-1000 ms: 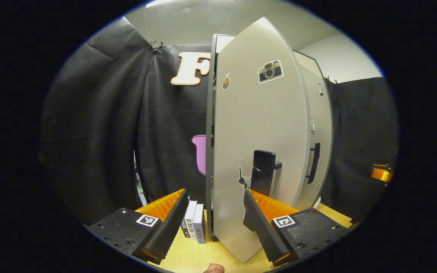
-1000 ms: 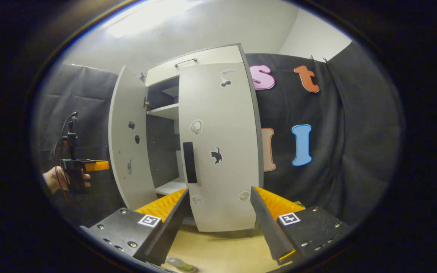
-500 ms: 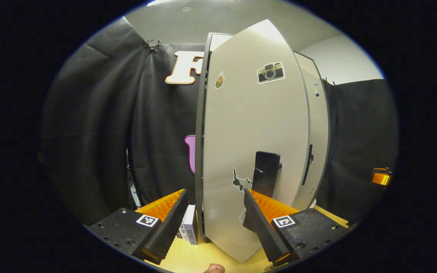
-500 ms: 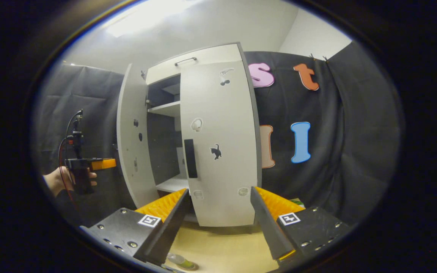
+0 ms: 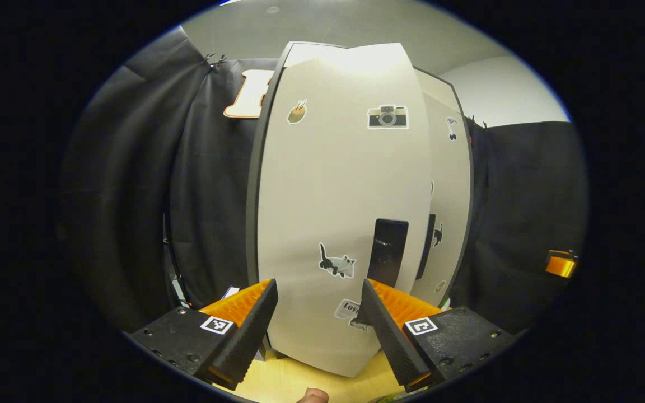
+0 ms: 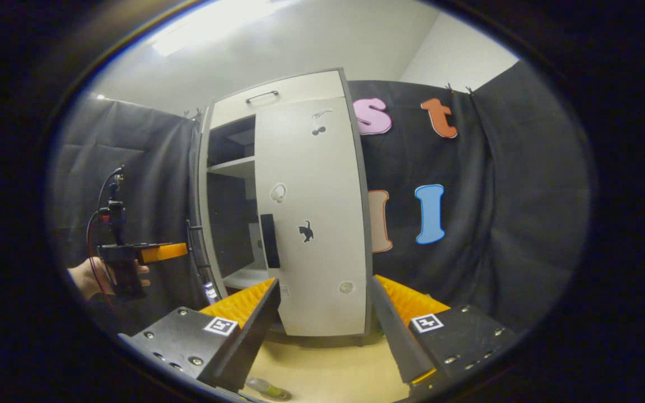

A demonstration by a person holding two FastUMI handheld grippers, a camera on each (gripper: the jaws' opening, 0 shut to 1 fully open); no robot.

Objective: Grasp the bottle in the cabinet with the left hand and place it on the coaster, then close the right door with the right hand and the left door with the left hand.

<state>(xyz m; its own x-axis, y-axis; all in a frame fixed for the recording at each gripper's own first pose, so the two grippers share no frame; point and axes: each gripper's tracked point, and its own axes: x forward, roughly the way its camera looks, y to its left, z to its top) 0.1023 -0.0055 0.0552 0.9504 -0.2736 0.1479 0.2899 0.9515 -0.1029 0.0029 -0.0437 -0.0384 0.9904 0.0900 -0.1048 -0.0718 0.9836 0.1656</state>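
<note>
A pale wooden table [image 6: 328,369] is being shown under a grey cabinet [image 6: 277,101] set against black cloth. The left gripper [image 5: 318,313] is being held spread and empty just before the left door [image 5: 328,190], near its dark handle [image 5: 388,252]; from the right gripper view that door [image 6: 202,224] is being seen edge-on, not yet shut. The right gripper [image 6: 325,313] is being held spread before the shut right door [image 6: 311,224], with the bottle [image 6: 266,387] lying on the table beneath it.
</note>
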